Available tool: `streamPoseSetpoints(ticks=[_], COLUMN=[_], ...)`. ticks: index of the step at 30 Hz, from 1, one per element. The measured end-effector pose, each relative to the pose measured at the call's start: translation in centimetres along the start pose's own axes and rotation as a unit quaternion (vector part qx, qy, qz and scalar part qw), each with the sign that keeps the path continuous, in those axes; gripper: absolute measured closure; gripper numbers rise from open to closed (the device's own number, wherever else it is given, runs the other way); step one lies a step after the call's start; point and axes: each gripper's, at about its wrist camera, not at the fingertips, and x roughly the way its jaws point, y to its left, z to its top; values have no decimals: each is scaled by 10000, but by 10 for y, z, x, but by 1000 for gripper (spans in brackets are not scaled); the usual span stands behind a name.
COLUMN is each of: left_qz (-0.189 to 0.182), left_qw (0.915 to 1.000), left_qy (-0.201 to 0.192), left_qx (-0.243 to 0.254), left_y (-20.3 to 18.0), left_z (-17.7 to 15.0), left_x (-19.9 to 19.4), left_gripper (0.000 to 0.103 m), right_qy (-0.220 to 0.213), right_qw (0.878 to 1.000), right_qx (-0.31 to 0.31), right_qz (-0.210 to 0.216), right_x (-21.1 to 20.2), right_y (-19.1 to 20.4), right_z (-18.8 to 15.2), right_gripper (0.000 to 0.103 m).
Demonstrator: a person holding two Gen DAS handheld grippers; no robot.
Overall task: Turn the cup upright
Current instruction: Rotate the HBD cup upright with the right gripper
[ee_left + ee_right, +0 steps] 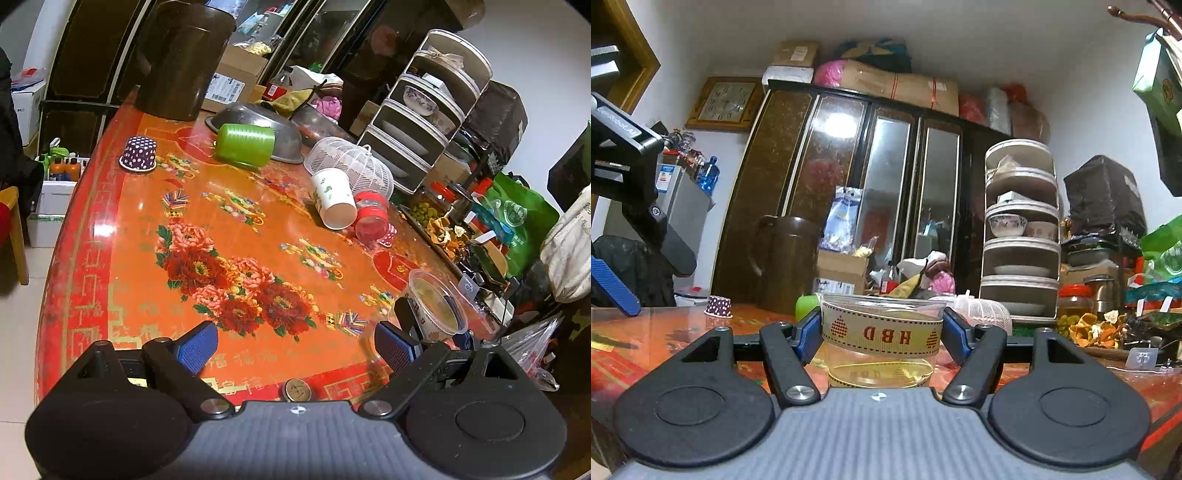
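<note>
A clear plastic cup with a cream "HBD" band (pixel 881 343) stands upright on the red floral table (pixel 207 236), and my right gripper (pixel 881 334) is shut on it, blue pads against both sides. The same cup (pixel 436 306) shows at the near right in the left wrist view. My left gripper (pixel 291 345) is open and empty above the table's near edge. A white paper cup (pixel 334 199), a green cup (pixel 245 144) and a red jar (pixel 371 219) lie on their sides. A purple dotted cup (pixel 138 153) stands upside down.
A metal basin (pixel 258 122), a white mesh cover (pixel 354 166), a dark tall pot (pixel 181 59) and a tiered dish rack (pixel 424 114) crowd the far side. Dried peels and jars (pixel 443 221) line the right edge. A coin-like disc (pixel 297 389) lies near the front edge.
</note>
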Motion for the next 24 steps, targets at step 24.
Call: streamPoseSetpoints(ticks=[24], left_qz=[847], left_qw=[9839], left_qy=[-533], left_qx=[1483], left_y=[-38], left_z=[-6], left_x=[-18], left_gripper=[1], right_qy=[2536], right_qw=[9608], right_qx=[933], right_qz=[625], right_x=[-19], right_y=[-44], right_z=[91], right_gripper=[1])
